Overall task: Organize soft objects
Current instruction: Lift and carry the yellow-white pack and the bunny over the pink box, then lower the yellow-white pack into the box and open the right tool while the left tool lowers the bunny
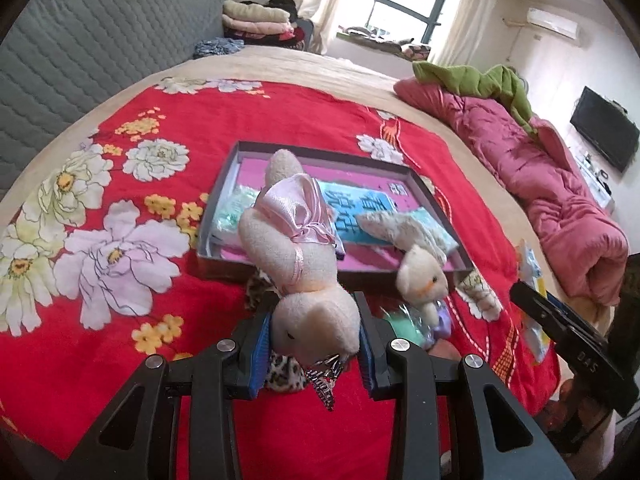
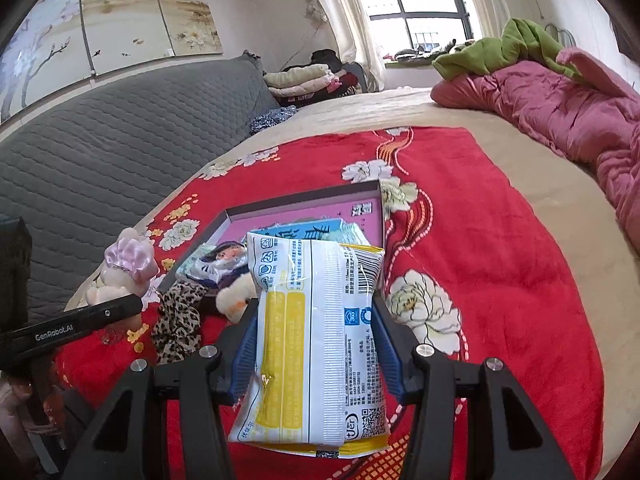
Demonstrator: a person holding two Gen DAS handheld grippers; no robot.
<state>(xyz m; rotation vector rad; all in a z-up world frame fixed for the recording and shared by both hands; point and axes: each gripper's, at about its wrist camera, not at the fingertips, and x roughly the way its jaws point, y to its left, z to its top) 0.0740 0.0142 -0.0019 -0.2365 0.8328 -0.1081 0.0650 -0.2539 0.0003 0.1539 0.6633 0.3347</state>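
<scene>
Left wrist view: left gripper [image 1: 316, 346] pinches head of cream plush rabbit in pink satin dress [image 1: 296, 248], body dangling toward shallow grey box with pink lining [image 1: 436, 208] on red floral blanket [image 1: 120, 168], likely destination.

Right wrist view: right gripper [image 2: 312, 344] clamps white-and-yellow plastic tissue pack [image 2: 316, 344] upright, poised just before same box, likely next in.

Home bedroom: bed [image 1: 360, 76], pink quilt [image 1: 552, 176], folded clothes [image 1: 256, 20], wall TV [image 1: 604, 134].

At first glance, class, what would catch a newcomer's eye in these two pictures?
The bright red flowered blanket spread over the bed grabs the eye first. Next, the left gripper clamps a cream plush toy in a pink dress, near the shallow box on the blanket. The right gripper holds a white and yellow packet.
</scene>
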